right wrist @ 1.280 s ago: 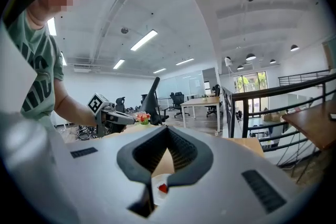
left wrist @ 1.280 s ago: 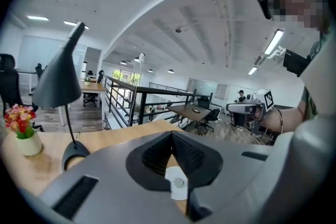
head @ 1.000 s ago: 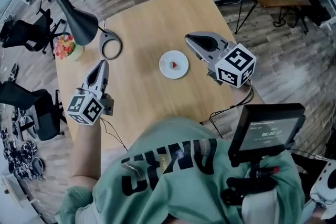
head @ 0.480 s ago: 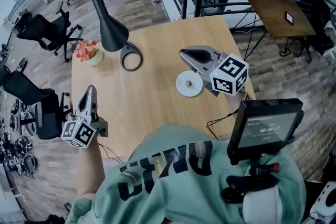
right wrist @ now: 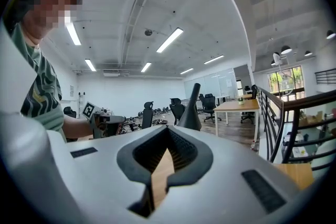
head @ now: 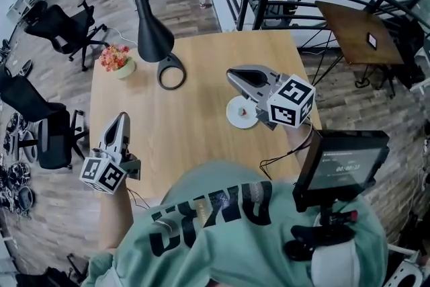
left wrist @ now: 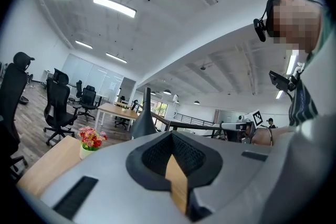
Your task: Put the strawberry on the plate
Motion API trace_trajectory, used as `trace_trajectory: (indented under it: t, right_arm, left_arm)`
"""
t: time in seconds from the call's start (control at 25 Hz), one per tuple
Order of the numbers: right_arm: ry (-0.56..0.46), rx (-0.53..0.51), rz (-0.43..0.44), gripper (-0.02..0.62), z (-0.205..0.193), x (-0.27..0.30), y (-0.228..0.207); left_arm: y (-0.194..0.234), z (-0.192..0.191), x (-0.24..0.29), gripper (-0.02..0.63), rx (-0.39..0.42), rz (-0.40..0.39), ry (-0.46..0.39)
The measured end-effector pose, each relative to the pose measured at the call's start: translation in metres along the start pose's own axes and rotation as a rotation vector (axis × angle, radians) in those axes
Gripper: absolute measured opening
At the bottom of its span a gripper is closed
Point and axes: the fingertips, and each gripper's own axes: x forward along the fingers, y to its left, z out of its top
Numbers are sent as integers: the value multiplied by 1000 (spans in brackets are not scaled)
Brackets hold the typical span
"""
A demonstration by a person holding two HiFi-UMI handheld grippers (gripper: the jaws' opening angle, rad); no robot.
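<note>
A small white plate (head: 236, 113) lies on the round wooden table (head: 195, 111), right of centre. On it sits the strawberry (head: 244, 111), a tiny red spot. My right gripper (head: 232, 74) hovers over the plate's far right side, its body covering part of the rim, jaws shut and empty. My left gripper (head: 121, 117) is far off at the table's near left edge, pointing away from me, also shut with nothing in it. Both gripper views look out level over the room: the left gripper (left wrist: 170, 134) and right gripper (right wrist: 168, 129) each show closed tips.
A black cone lamp (head: 152, 29) with a ring base (head: 172, 72) stands at the table's far side, with a small flower pot (head: 115, 61) to its left. A screen on a stand (head: 342, 161) is at my right. Office chairs (head: 40, 138) stand left of the table.
The left gripper has drawn back from beside the lamp base to the table's near left edge. The right gripper now hangs closer over the plate. The head view has shifted.
</note>
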Motion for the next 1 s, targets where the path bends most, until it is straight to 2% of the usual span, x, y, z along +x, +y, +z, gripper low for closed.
trace_trajectory:
  t: [0.52,0.76,1.0]
  right_arm:
    - [-16,62,-31,5,-6,-23,-1]
    - [-4,8,-51,5,-5,-33,4]
    - [-2,2,-38,5,-3,-32,7]
  left_arm:
    - [-23,-2,15,3,-1,-64,15]
    - [-34,-4,14,3,1,-76,20]
    - [-32,-3,10,3,-3,-72,11]
